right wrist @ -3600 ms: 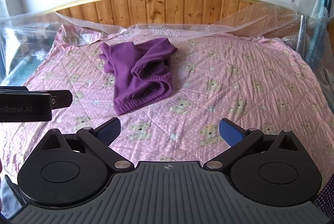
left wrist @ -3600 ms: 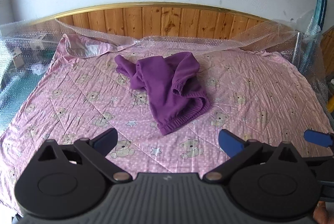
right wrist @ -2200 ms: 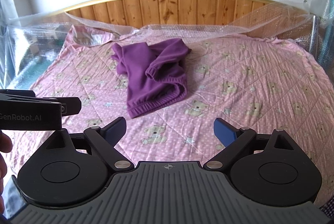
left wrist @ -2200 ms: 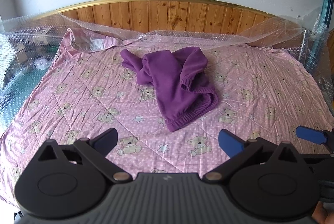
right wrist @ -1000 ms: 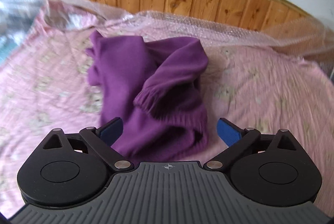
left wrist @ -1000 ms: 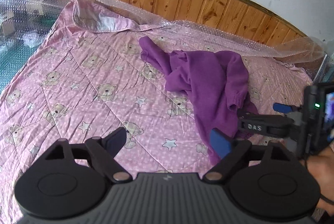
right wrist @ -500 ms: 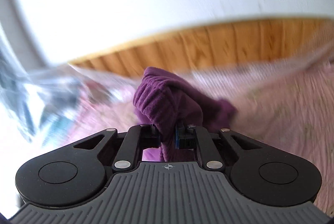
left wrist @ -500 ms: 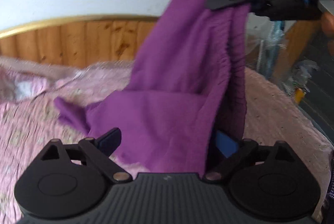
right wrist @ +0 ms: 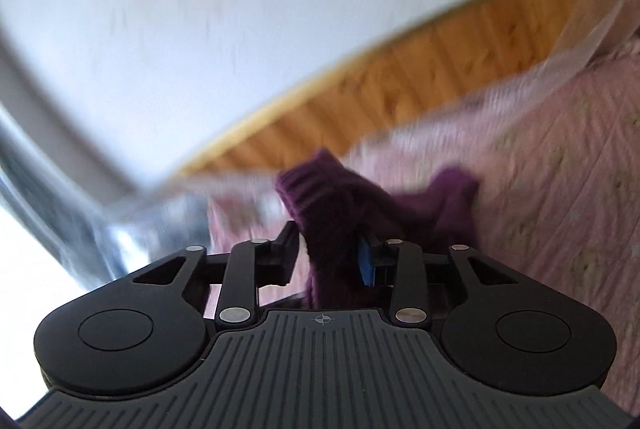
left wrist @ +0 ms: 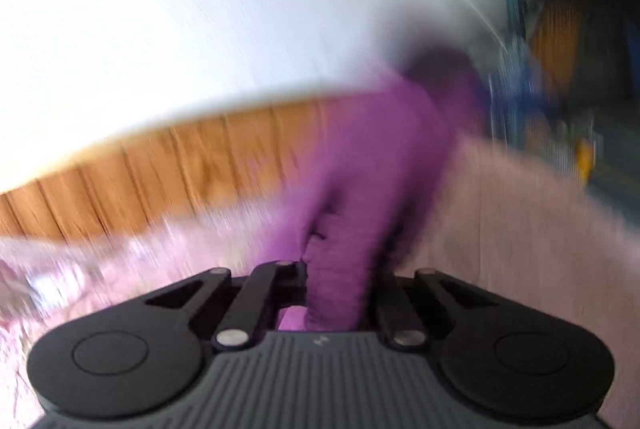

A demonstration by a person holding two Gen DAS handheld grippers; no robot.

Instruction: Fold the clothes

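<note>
A purple knit sweater (left wrist: 372, 165) hangs in the air above the pink quilt (left wrist: 520, 213), stretched between both grippers. My left gripper (left wrist: 340, 293) is shut on a ribbed fold of the sweater, which rises up and to the right into a blurred dark shape. My right gripper (right wrist: 332, 257) is shut on another ribbed part of the sweater (right wrist: 332, 205), with more purple cloth trailing toward the quilt (right wrist: 560, 189) behind. Both views are motion-blurred and tilted.
A wooden headboard (left wrist: 168, 165) with a gold rim stands under the white wall (left wrist: 200, 9). Clear plastic wrap (right wrist: 440, 113) lies along the headboard (right wrist: 400, 77). Blurred clutter (left wrist: 560, 109) stands beyond the bed's right side.
My left gripper, open half a second ago, has shut on the sweater. Both grippers have swung upward with the garment lifted off the quilt, and the views have tilted.
</note>
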